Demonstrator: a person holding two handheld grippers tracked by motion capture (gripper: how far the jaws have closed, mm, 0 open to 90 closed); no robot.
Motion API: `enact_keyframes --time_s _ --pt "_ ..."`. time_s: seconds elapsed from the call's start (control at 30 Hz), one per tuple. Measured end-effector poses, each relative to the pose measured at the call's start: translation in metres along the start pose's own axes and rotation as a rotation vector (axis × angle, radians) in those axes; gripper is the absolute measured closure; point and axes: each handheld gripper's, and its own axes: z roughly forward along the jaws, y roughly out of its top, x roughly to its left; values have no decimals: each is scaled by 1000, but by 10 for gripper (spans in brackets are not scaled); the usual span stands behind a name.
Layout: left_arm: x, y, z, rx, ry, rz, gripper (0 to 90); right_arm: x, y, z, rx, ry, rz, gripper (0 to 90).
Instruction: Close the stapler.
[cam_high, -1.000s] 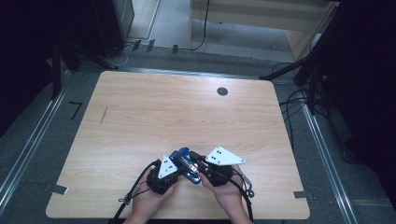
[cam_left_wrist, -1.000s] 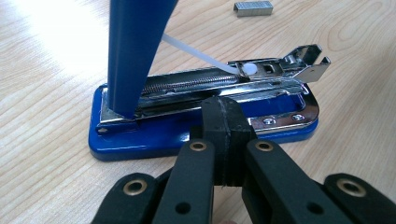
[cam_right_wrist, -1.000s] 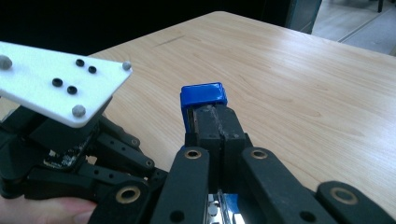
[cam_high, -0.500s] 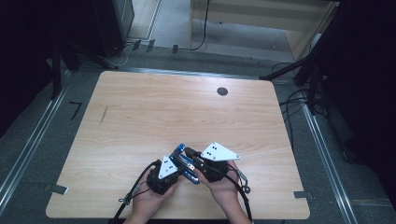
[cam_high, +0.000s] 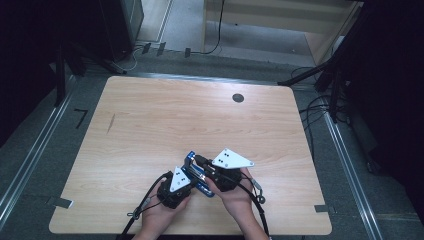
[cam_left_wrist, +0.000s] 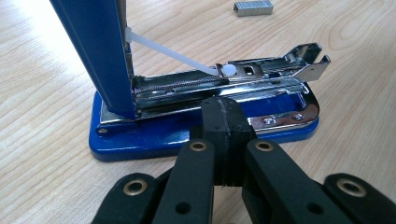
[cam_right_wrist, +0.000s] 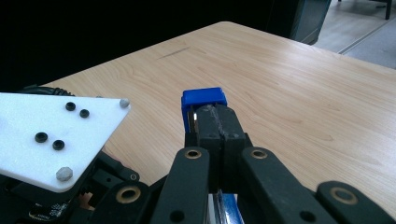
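Note:
A blue stapler lies near the table's front edge between both hands. In the left gripper view its blue lid stands swung up and the metal magazine is laid bare, with a white plastic rod running from lid to magazine. My left gripper is shut, tips against the side of the blue base, nothing between the jaws. My right gripper is shut too; its tips rest against the raised lid's end. From above, the left gripper and right gripper flank the stapler.
A short strip of staples lies on the wood beyond the stapler. A round black grommet sits at the table's far side. The left gripper's white plate is close beside the right jaws. Cables trail off the front edge.
The right gripper has edged a little left and away from the person, and the stapler's blue lid tip has moved with it. The left gripper has kept still.

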Motion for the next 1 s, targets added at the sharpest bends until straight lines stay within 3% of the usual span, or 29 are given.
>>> enact_keyframes --time_s 1.0 --pt "-1 0 0 1 5 11 900 1 9 19 -4 17 -10 900"
